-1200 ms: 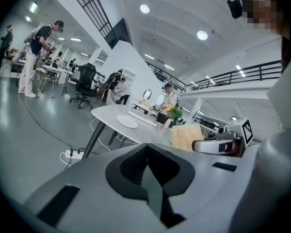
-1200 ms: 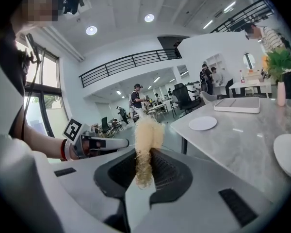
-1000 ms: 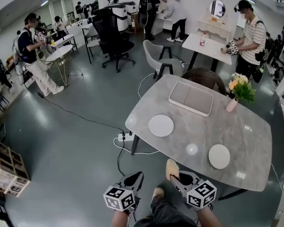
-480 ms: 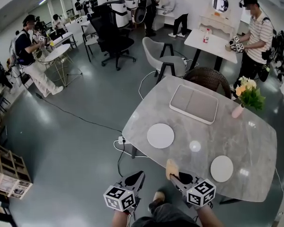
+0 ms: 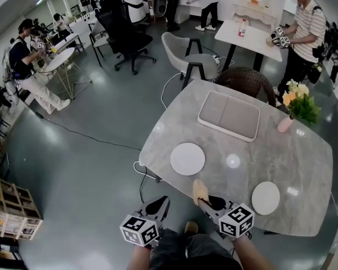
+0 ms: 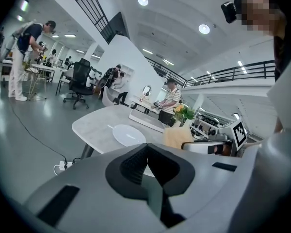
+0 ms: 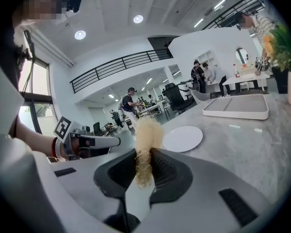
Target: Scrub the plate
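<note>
Two white plates lie on the grey marble table (image 5: 304,156): one near its left edge (image 5: 187,158), one at the front right (image 5: 265,197). My right gripper (image 5: 209,202) hovers over the table's near edge, shut on a tan fibrous scrubber (image 5: 200,190) that sticks up between its pads. The right gripper view shows the scrubber (image 7: 146,135) pinched in the gripper (image 7: 144,166), with the left plate (image 7: 183,138) just ahead. My left gripper (image 5: 161,204) hangs over the floor beside the table, shut and empty (image 6: 146,155). From the left gripper view that plate (image 6: 128,135) lies ahead.
A grey two-part tray (image 5: 229,116) sits at the table's far side and a pink vase of flowers (image 5: 286,122) at the far right. A wicker chair (image 5: 245,80) stands behind the table, and a power strip with cable (image 5: 139,170) lies under its left edge. Several people stand farther back.
The table has come nearer and lower in the head view. Both grippers have moved forward, and the scrubber now sits over the table's near edge. Neither grip has changed.
</note>
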Available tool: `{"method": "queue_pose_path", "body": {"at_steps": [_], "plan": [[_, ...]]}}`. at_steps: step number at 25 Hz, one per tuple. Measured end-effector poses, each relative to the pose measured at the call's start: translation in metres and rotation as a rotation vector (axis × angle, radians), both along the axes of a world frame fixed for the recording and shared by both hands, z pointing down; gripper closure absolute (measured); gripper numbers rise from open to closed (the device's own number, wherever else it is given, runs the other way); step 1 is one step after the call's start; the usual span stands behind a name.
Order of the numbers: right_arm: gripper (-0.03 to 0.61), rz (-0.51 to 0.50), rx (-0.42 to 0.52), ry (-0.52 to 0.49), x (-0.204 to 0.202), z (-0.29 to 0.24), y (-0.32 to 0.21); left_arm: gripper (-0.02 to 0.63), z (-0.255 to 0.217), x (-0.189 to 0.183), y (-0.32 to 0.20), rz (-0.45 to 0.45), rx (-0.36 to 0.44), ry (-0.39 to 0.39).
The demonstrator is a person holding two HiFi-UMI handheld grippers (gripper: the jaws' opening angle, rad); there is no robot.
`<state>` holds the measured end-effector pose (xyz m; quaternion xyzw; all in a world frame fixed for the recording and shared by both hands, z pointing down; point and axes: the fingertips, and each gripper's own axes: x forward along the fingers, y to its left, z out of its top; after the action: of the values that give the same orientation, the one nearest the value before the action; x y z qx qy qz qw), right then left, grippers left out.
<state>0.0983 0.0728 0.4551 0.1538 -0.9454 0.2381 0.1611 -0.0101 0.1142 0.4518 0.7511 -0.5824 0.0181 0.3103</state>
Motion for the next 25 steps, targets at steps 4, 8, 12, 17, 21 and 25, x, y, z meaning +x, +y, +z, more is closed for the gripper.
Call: {"method": "queue_pose_path", "body": {"at_steps": [4, 8, 12, 17, 21, 25], "plan": [[0.508, 0.018, -0.021, 0.01, -0.004, 0.007, -0.009, 0.6, 0.006, -0.005, -0.009, 0.029, -0.01, 0.011], [0.508, 0.043, -0.007, 0.039, -0.005, 0.01, -0.027, 0.6, 0.026, -0.015, -0.031, 0.025, -0.039, 0.075], [0.508, 0.108, -0.012, 0.071, -0.005, 0.008, -0.052, 0.6, 0.023, -0.019, -0.078, 0.096, -0.036, 0.113], [0.508, 0.169, -0.021, 0.098, -0.022, 0.008, -0.081, 0.6, 0.02, -0.04, -0.123, 0.153, -0.053, 0.109], [0.508, 0.171, -0.025, 0.099, -0.047, 0.008, -0.095, 0.6, 0.036, -0.058, -0.137, 0.154, -0.114, 0.119], [0.508, 0.192, -0.029, 0.117, -0.06, 0.01, -0.103, 0.6, 0.054, -0.063, -0.15, 0.188, -0.174, 0.138]]}}
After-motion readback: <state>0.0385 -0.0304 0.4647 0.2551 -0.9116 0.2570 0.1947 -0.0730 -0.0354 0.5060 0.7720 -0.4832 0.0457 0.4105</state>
